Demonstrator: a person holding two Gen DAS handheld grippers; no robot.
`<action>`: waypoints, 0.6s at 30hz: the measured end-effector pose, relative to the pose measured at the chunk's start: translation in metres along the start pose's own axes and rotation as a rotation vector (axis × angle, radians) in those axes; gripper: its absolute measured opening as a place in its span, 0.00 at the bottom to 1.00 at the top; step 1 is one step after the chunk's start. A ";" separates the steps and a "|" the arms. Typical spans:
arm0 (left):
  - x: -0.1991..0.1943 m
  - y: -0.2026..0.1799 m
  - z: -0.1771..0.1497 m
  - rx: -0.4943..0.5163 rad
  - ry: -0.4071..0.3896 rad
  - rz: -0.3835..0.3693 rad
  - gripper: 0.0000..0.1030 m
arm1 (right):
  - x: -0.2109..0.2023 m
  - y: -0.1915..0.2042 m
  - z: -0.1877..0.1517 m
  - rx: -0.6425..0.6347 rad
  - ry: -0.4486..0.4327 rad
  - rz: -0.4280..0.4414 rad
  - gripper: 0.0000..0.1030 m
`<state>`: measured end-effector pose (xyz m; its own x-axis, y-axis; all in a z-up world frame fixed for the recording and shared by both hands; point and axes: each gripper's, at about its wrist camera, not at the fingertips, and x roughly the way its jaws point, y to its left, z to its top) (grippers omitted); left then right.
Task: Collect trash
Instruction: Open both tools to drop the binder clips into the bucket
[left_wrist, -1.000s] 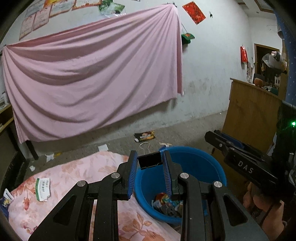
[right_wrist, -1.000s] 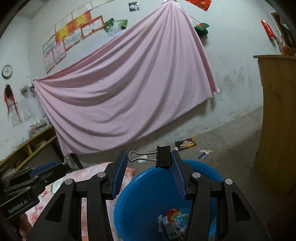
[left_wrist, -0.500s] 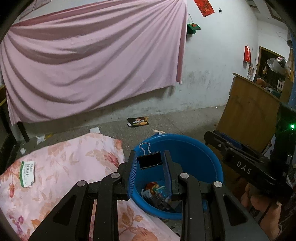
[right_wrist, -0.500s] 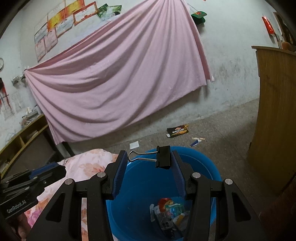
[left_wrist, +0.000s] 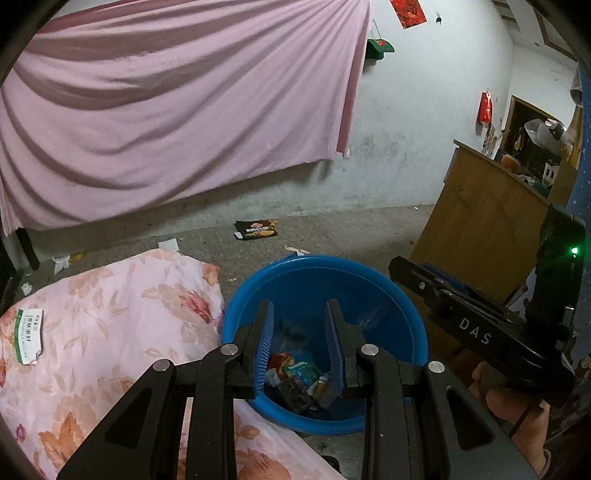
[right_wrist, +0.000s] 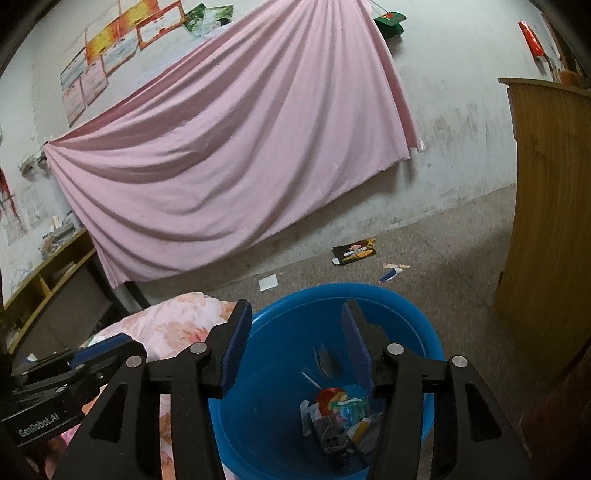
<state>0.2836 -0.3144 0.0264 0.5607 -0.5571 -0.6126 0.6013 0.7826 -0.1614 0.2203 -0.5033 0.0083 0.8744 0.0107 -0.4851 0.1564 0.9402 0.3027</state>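
Left gripper (left_wrist: 299, 343) and right gripper (right_wrist: 293, 345) both over blue basin (left_wrist: 399, 295), jaws apart, empty (positioned for drop); wrappers (right_wrist: 340, 410) in basin bottom; paper scrap (left_wrist: 29, 336) left on floral bedding (left_wrist: 122, 314)

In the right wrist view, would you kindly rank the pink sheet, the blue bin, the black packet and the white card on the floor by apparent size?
1. pink sheet
2. blue bin, though nearness to the camera enlarges it
3. black packet
4. white card
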 end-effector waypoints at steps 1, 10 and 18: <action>0.000 0.000 0.000 -0.003 0.000 -0.001 0.27 | 0.000 -0.001 0.000 0.002 0.001 0.000 0.50; -0.010 0.006 0.004 -0.020 -0.027 0.017 0.31 | 0.000 -0.001 0.000 0.004 0.000 0.002 0.51; -0.054 0.036 0.003 -0.072 -0.129 0.109 0.49 | -0.006 0.020 0.008 -0.015 -0.068 0.041 0.63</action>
<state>0.2772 -0.2568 0.0557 0.6917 -0.4954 -0.5255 0.4935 0.8555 -0.1570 0.2215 -0.4876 0.0235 0.9092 0.0267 -0.4155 0.1133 0.9444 0.3085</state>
